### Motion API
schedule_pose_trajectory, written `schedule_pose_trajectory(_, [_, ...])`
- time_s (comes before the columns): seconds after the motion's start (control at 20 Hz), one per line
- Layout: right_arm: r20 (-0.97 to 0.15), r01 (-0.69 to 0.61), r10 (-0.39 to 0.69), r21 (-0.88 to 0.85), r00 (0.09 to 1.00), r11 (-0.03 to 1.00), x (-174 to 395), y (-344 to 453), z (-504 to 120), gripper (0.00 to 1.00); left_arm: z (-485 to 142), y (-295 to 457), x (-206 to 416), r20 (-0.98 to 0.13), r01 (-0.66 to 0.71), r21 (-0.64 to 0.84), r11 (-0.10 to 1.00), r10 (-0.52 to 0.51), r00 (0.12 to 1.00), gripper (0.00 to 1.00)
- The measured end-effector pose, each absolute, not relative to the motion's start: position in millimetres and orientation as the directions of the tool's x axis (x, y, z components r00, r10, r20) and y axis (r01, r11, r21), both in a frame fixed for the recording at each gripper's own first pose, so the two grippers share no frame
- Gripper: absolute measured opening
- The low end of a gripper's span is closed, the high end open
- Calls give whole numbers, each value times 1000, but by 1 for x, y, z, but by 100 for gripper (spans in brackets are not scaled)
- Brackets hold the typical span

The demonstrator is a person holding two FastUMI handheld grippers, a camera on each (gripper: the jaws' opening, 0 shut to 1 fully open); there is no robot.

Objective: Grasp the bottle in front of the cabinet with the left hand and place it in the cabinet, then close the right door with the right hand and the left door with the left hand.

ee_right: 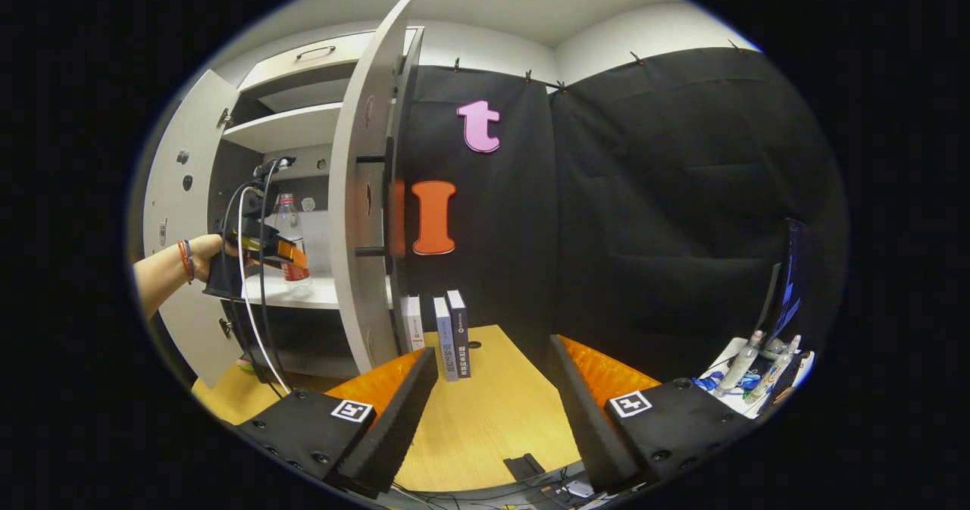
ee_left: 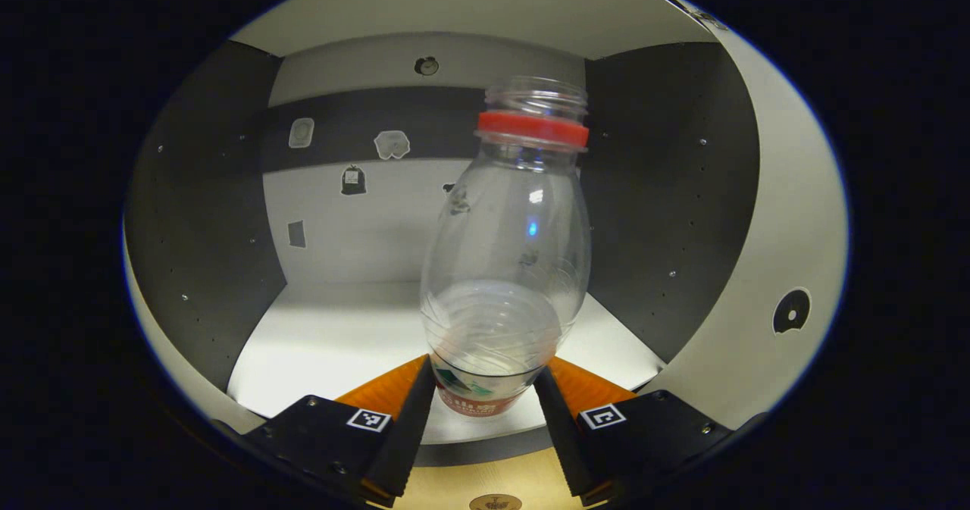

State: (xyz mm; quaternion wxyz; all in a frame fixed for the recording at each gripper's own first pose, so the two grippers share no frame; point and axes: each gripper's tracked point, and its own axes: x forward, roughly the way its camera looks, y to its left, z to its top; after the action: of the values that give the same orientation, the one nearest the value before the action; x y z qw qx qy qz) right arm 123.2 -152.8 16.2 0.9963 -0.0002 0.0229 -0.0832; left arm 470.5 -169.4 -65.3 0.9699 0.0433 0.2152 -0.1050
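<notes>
A clear, uncapped bottle (ee_left: 506,267) with a red neck ring and a label at its base stands between my left gripper's (ee_left: 485,411) fingers, which press on both sides of its base. It is inside the cabinet, over the white shelf (ee_left: 333,343), leaning slightly right. In the right gripper view the same bottle (ee_right: 286,218) sits at the shelf in the left gripper (ee_right: 292,256), held by a hand (ee_right: 201,252). My right gripper (ee_right: 492,389) is open over the wooden table (ee_right: 492,419), apart from the open right door (ee_right: 364,214). The left door (ee_right: 178,207) is open too.
Three books (ee_right: 445,332) stand upright on the table just right of the right door. Cables (ee_right: 258,328) hang from the left gripper. Small bottles (ee_right: 758,362) lie on a white surface at the far right. Stickers (ee_left: 392,144) dot the cabinet's back wall.
</notes>
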Motion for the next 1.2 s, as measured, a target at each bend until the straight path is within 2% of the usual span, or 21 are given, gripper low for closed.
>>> schedule_pose_trajectory(0.3, [-52,175,-175,-2,983,985,125,-152,12,97,-67,-169,477,-427,207,64,976,-160,890,80])
schedule_pose_trajectory(0.55, [-57,163,-163,3,985,987,125,-145,13,97,-65,-164,470,-415,195,74,978,-147,898,93])
schedule_pose_trajectory(0.8, [-50,144,-144,-4,988,990,130,-140,15,97,-48,-155,447,-386,189,75,979,-146,911,94])
schedule_pose_trajectory(1.2, [-32,50,-50,-12,998,999,161,-124,28,97,12,-113,368,-244,169,95,981,-142,959,95])
